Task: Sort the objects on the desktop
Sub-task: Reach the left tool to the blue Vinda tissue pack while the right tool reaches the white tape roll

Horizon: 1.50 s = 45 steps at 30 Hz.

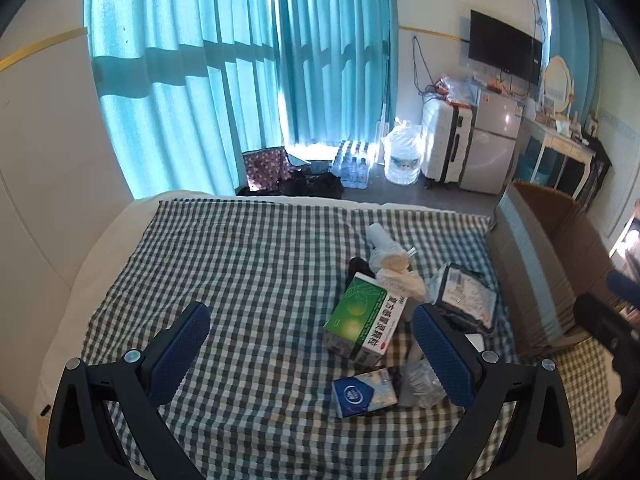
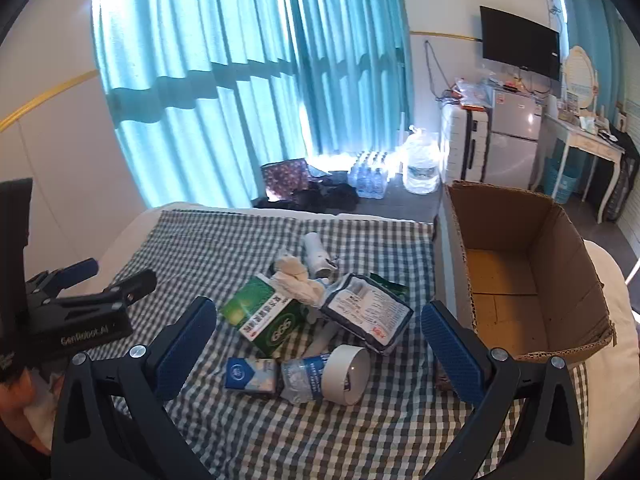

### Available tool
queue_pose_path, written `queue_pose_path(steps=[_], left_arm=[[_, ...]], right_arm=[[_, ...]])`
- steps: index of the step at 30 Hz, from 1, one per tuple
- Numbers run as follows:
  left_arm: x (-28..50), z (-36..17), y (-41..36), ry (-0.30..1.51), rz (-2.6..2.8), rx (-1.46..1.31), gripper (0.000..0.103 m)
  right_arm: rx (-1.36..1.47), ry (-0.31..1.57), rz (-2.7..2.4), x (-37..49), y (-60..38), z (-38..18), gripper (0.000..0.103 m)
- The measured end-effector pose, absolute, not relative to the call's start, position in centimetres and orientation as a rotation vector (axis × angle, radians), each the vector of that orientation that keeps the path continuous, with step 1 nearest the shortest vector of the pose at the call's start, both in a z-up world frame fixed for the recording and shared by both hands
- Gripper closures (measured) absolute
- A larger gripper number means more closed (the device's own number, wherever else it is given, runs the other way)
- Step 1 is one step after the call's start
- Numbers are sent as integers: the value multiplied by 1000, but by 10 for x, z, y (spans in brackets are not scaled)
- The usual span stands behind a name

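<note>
Desktop objects sit in one heap on the checked cloth [image 2: 224,432] over the bed, just left of the open cardboard box [image 2: 560,264], which looks empty. We see a green medicine box [image 2: 260,316], a blue tissue pack [image 2: 250,376], a crushed water bottle [image 2: 300,376], a white tape roll [image 2: 346,368], a dark pouch w/ a white label [image 2: 366,314], a wad of white cloth [image 2: 298,280] & a white cylinder [image 2: 316,252] at the far end.

Both grippers hover above the cloth, tilted down, holding nothing. Our right hand-held gripper [image 2: 318,334] has its jaws spread fully; the heap lies straight ahead, roughly centred btw the pads, tape roll & bottle nearest. Our left hand-held gripper [image 1: 310,338], also spread wide, sees the heap off to its right; the green box [image 1: 362,320] runs diagonally, one end toward us.

We'd judge the right one better placed: squarer to the heap & next to the box. Nothing sorted yet, as far as we can tell.
</note>
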<state>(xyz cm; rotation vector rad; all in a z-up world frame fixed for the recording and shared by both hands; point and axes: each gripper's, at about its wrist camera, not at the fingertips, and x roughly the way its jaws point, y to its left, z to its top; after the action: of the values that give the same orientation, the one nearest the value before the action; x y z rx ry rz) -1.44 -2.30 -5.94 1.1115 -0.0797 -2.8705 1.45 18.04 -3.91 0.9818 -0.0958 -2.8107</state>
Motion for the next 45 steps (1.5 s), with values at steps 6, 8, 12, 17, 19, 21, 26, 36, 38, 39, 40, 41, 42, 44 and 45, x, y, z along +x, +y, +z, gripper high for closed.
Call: queue_pose_path(steps=[6,8,12,17,19,21,26,36,38,39,40,41,42,44,45], left_arm=[[-22,-86,-21,-107,-2879,1205,0],[-26,-93,-21,-108,-2867,1230,0],[-31,-109,-19,-125,-2851,1266,0],[-35,-128,-18,-133,-2836,1314,0],[-36,-136,-17,-140,-2824,1343,0],[-37,-145,-16,-134,-2826,1378,0],[-39,-172,-9,-161,-2801,1459,0],[-48,-204,-2,-77,-2811,1583,0],[-52,-210,1,-79,-2800,1605,0],[-53,-213,2,-77,-2793,1611,0],[-54,-216,3,-77,-2785,1617,0],[-57,-219,4,-83,-2783,1617,0],[-58,-223,6,-89,-2776,1621,0],[-60,-229,9,-98,-2764,1639,0],[-60,-232,10,-104,-2758,1643,0]], right_arm=[[992,16,-2787,7,169,-58,0],[976,33,-2781,9,166,-66,0],[990,29,-2751,6,163,-80,0],[1046,153,-2772,1,153,-100,0],[1036,172,-2769,1,152,-105,0],[1034,154,-2761,2,153,-108,0],[1141,87,-2673,-4,156,-126,0],[1207,17,-2652,-8,166,-150,0],[1233,31,-2632,-10,165,-156,0],[1247,38,-2624,-11,165,-159,0],[1261,43,-2622,-12,165,-162,0],[1275,45,-2625,-13,165,-166,0],[1286,44,-2625,-14,166,-169,0],[1304,42,-2622,-16,167,-173,0],[1309,44,-2627,-17,168,-175,0]])
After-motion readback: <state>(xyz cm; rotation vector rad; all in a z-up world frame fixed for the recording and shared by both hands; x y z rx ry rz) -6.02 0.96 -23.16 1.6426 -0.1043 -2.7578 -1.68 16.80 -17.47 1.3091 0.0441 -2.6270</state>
